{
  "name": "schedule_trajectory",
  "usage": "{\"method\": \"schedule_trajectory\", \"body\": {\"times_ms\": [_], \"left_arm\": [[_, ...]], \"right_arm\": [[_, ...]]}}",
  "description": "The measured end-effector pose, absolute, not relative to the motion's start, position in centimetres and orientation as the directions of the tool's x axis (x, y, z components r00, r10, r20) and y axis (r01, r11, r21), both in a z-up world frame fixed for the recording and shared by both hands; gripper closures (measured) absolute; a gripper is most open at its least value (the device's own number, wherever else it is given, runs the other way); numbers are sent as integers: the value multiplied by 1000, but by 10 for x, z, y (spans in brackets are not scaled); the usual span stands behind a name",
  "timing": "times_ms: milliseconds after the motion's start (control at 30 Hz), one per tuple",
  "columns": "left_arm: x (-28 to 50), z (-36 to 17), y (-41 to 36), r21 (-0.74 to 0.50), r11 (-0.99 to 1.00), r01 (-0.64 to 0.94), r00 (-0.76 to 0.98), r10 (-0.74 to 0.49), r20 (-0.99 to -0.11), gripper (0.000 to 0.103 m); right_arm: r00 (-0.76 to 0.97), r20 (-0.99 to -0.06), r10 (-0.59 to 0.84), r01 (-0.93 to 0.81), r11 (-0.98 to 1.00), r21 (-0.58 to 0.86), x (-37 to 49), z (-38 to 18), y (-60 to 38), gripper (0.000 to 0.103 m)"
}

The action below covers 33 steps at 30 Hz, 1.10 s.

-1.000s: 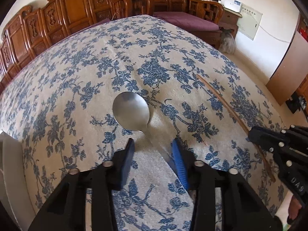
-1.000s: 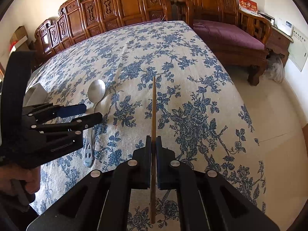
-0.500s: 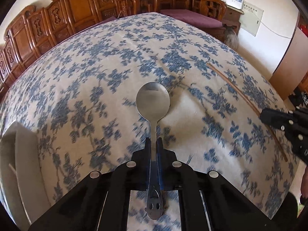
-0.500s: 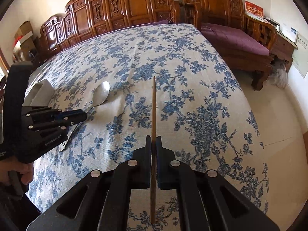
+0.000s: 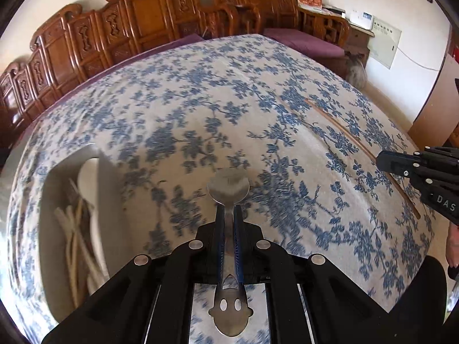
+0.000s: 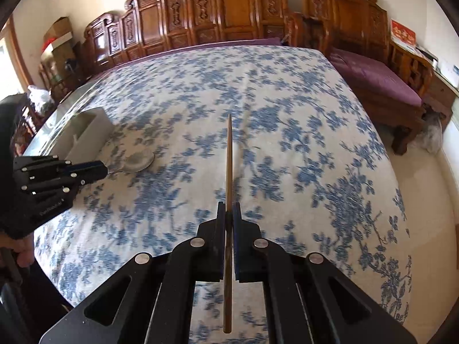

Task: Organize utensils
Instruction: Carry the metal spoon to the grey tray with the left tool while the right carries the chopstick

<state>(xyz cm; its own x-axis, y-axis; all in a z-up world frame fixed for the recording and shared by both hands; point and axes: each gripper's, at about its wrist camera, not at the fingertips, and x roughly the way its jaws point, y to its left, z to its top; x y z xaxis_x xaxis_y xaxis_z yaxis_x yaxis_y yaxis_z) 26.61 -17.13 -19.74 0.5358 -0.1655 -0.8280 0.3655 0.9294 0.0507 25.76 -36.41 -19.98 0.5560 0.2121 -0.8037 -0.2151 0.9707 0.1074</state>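
My left gripper (image 5: 228, 210) is shut on the handle of a metal spoon (image 5: 228, 190), whose bowl sticks out ahead of the fingertips above the floral tablecloth. My right gripper (image 6: 228, 207) is shut on a brown wooden chopstick (image 6: 228, 154) that points straight ahead. The right wrist view shows the left gripper (image 6: 99, 169) at the left with the spoon (image 6: 139, 160), close to the white utensil holder (image 6: 86, 134). In the left wrist view the holder (image 5: 77, 223) sits at the lower left with pale chopsticks and a white spoon inside. The right gripper (image 5: 385, 162) and its chopstick (image 5: 344, 134) appear at the right.
A blue-and-white floral tablecloth (image 6: 258, 91) covers the whole table. Carved wooden chairs (image 6: 218, 14) line the far edge, and a bench with a purple cushion (image 6: 378, 77) stands to the right. A person's hand (image 6: 20, 252) grips the left tool at the lower left.
The left gripper closed on the spoon's handle, lifted it off the cloth and carried it left toward the white holder. The right gripper lifted its chopstick and moved left too.
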Motion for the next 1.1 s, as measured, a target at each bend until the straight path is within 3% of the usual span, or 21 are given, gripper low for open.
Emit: {"method": "schedule_trajectory", "body": {"times_ms": [600, 1100], "left_arm": [[245, -146, -139, 63, 930, 361, 612, -186, -769, 98], [258, -131, -55, 35, 969, 246, 668, -144, -730, 98]], "right_arm": [[545, -790, 280, -316, 942, 115, 247, -184, -319, 97], [514, -789, 335, -411, 904, 116, 258, -180, -239, 97]]}}
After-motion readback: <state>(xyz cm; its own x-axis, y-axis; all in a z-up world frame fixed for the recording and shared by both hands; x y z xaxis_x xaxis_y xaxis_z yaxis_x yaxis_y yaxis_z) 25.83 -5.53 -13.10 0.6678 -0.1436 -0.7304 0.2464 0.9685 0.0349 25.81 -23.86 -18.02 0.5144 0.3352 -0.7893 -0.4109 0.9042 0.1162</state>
